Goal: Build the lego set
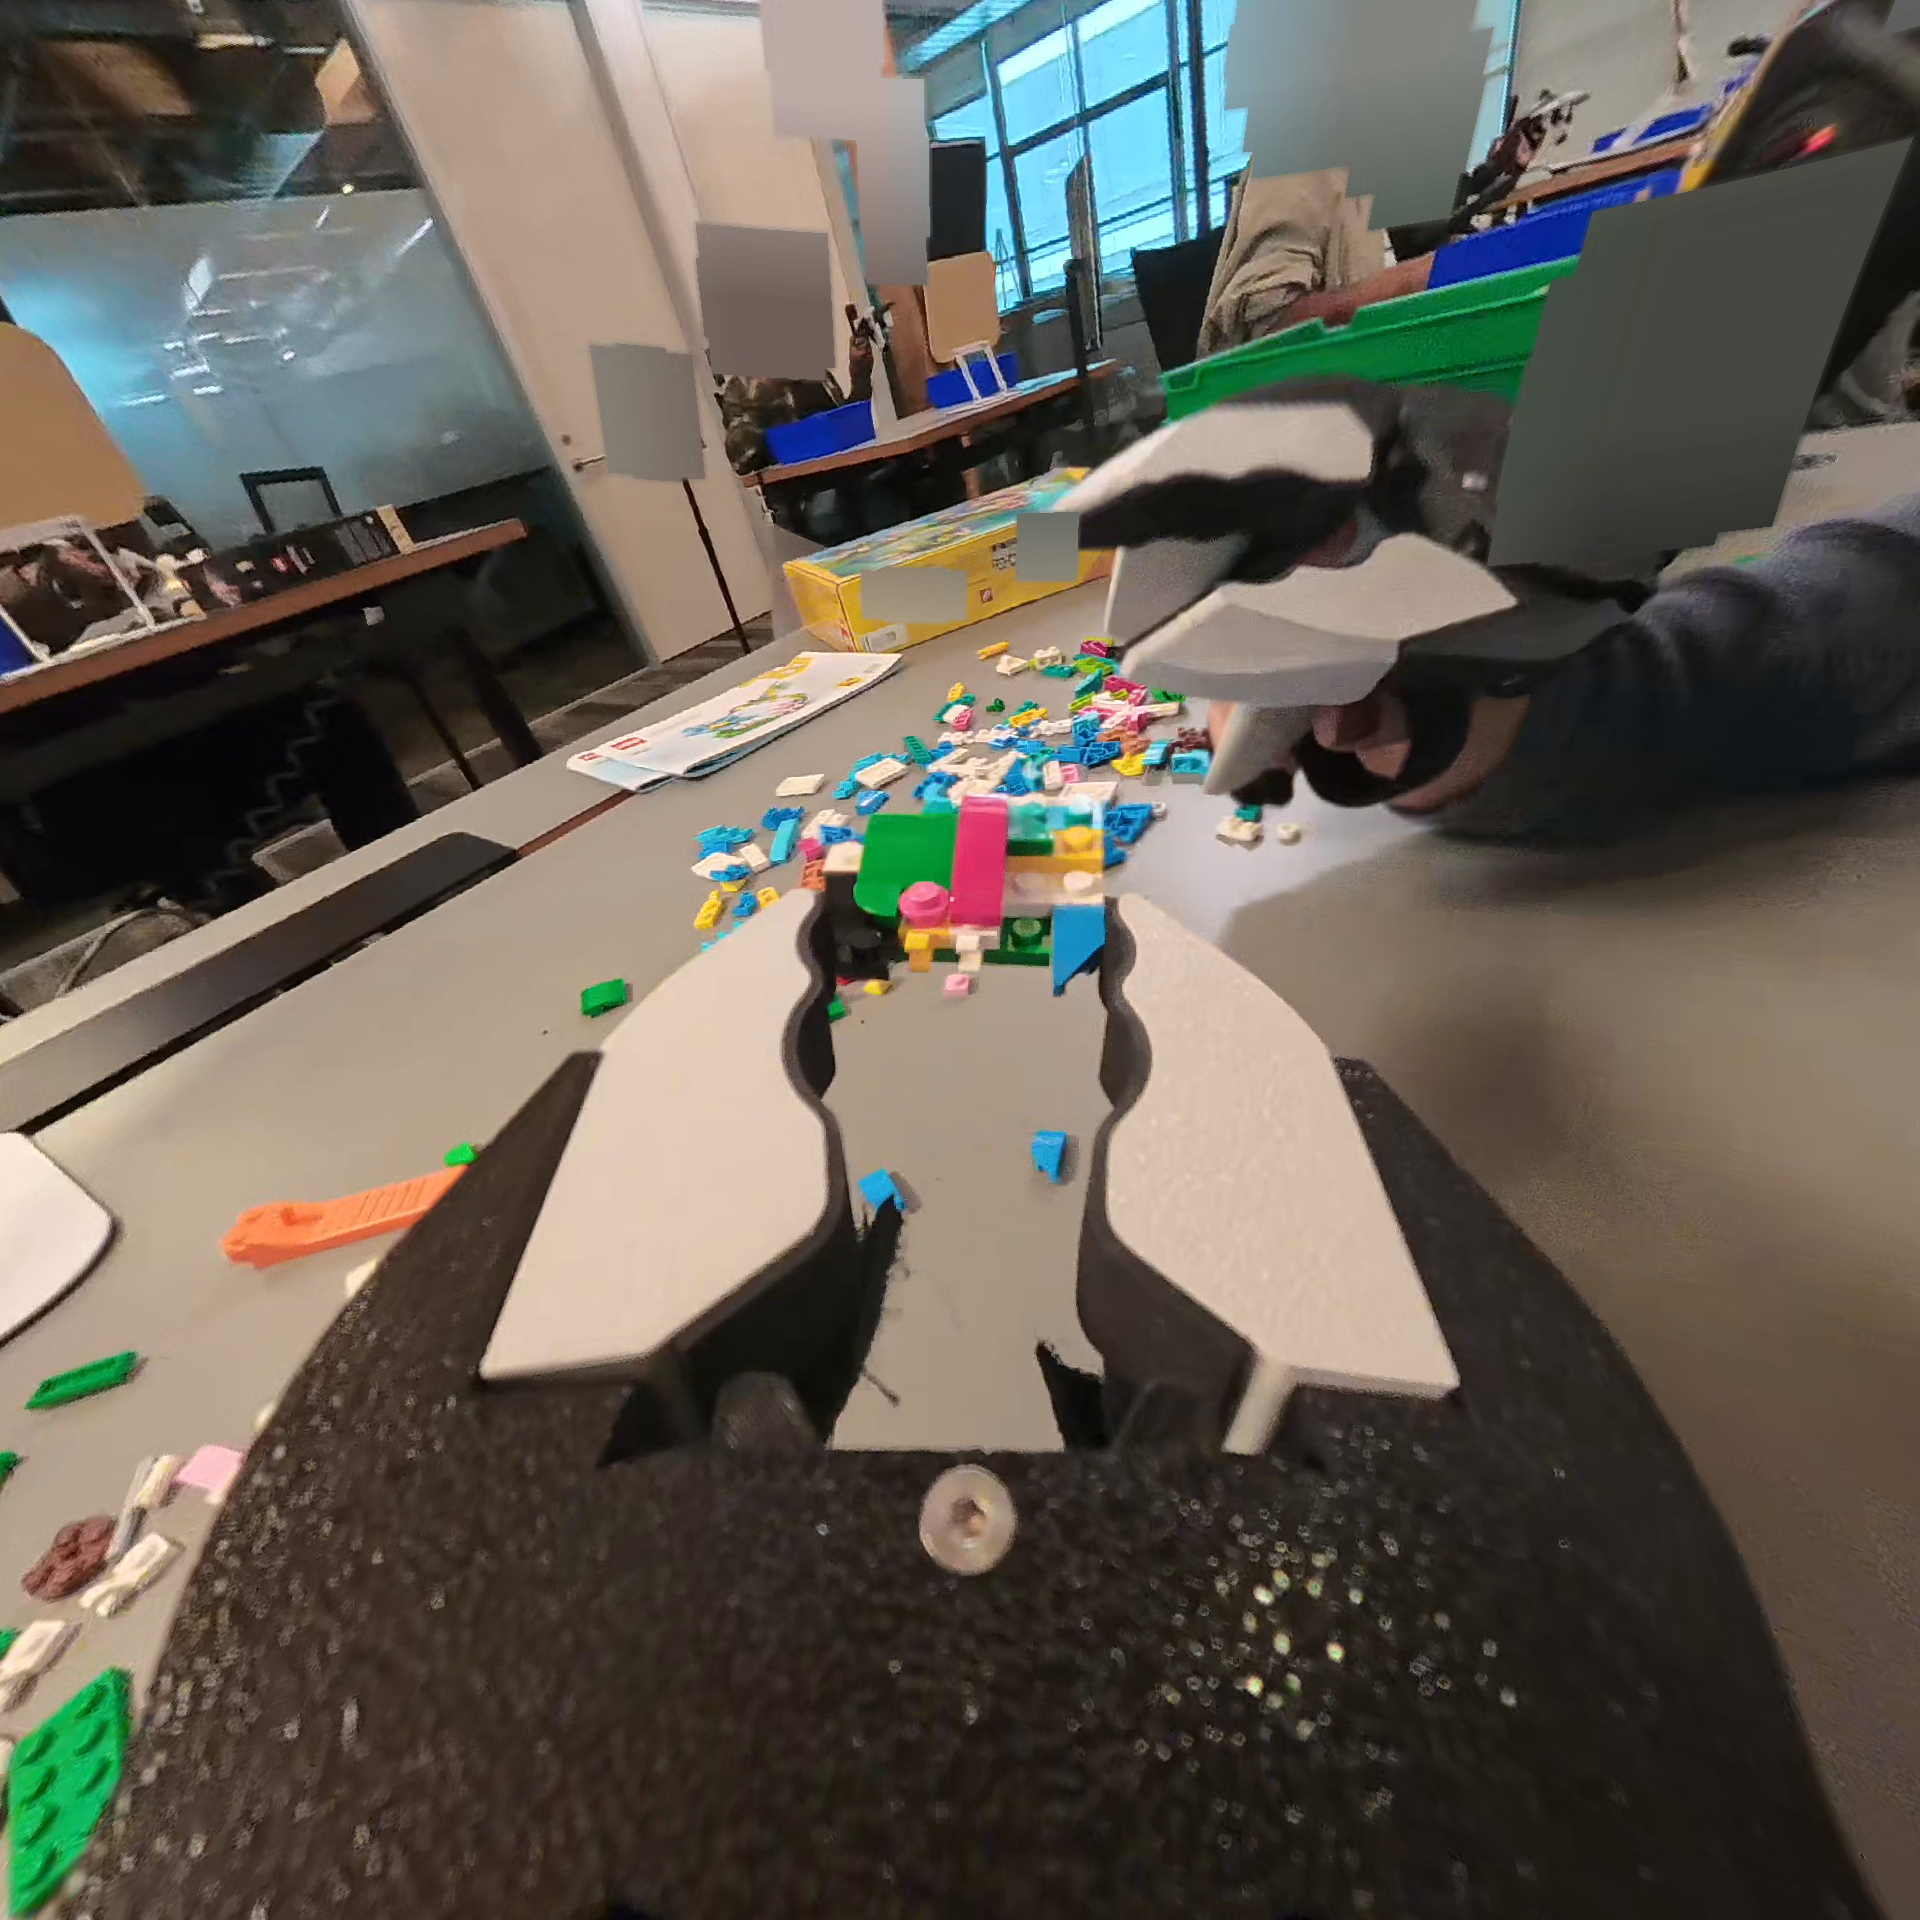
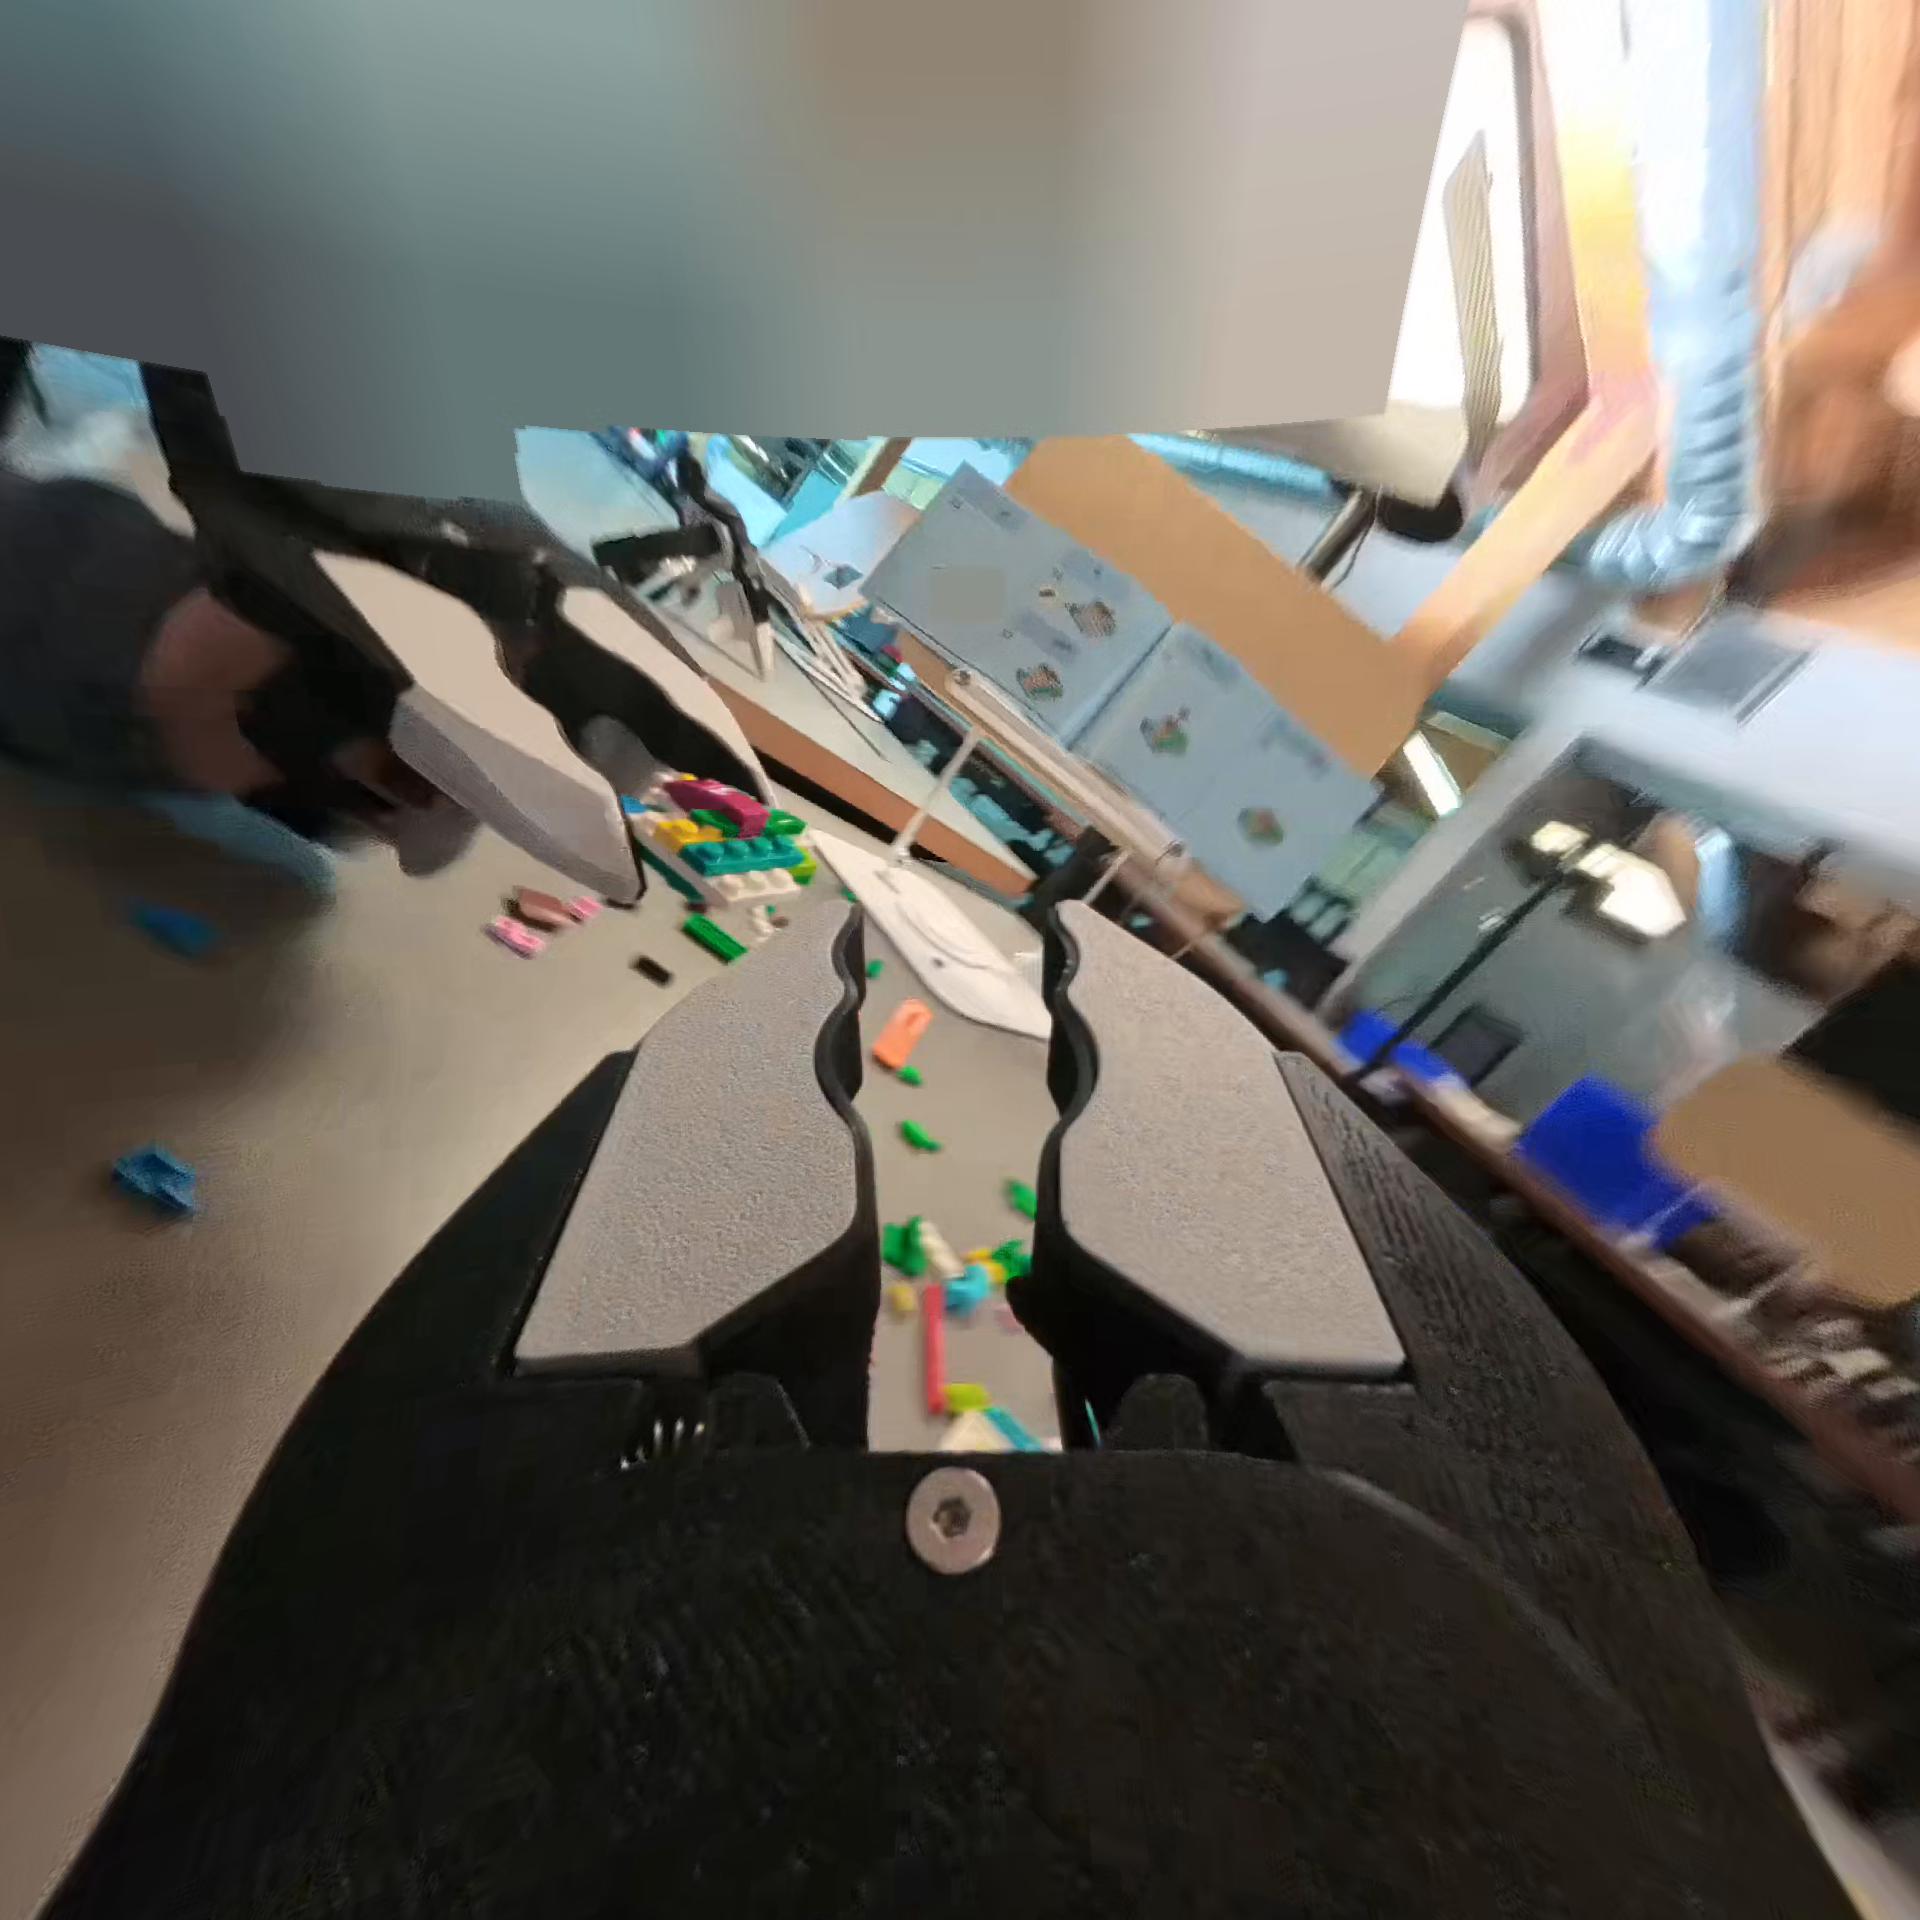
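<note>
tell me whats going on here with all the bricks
A person is building a lego set with a handheld gripper in each hand. The left gripper is clamped on the partly built colourful model on the grey table. The right gripper is open, empty and raised above the table. Loose bricks, an orange brick separator, the instruction booklet and the yellow box lie around.

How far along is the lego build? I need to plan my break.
Early. Done: a small multicoloured assembly stands on the grey table. In hand: the left gripper brackets that assembly, jaws apart; whether they press it is unclear. The right gripper is open and empty. Left: the big scatter of loose pieces, plus the booklet.
</note>
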Available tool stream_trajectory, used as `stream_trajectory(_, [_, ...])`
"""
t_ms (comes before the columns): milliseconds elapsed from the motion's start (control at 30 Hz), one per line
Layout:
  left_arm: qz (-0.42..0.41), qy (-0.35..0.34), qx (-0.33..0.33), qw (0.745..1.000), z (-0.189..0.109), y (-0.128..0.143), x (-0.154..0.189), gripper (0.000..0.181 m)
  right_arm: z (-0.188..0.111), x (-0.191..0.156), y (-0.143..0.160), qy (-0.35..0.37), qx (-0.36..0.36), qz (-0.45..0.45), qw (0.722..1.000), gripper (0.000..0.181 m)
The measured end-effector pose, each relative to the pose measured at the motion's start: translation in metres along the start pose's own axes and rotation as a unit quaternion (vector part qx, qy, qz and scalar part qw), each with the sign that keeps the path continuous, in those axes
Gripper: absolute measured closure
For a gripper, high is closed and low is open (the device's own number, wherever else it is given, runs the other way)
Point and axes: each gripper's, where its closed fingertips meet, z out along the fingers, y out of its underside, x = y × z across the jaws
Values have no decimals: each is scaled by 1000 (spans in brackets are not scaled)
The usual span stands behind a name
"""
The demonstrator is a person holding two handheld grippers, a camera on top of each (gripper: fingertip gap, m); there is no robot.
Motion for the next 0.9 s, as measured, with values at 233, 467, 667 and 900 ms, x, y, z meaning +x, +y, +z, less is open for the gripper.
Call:
stream_trajectory(233, [-19,-9,-10,1000,5,6,-5,132,-10,35,13,35,44,173,983,152])
stream_trajectory(467, [-28,-65,-17,997,-1,10,-26,132,-11,37,16,45,40,153,986,154])
stream_trajectory(667, [-32,-115,-7,993,-14,10,-43,132,-13,44,18,68,33,138,988,154])
stream_trajectory(900, [-3,-122,-23,992,-11,13,-40,132,-17,58,30,108,6,126,986,159])
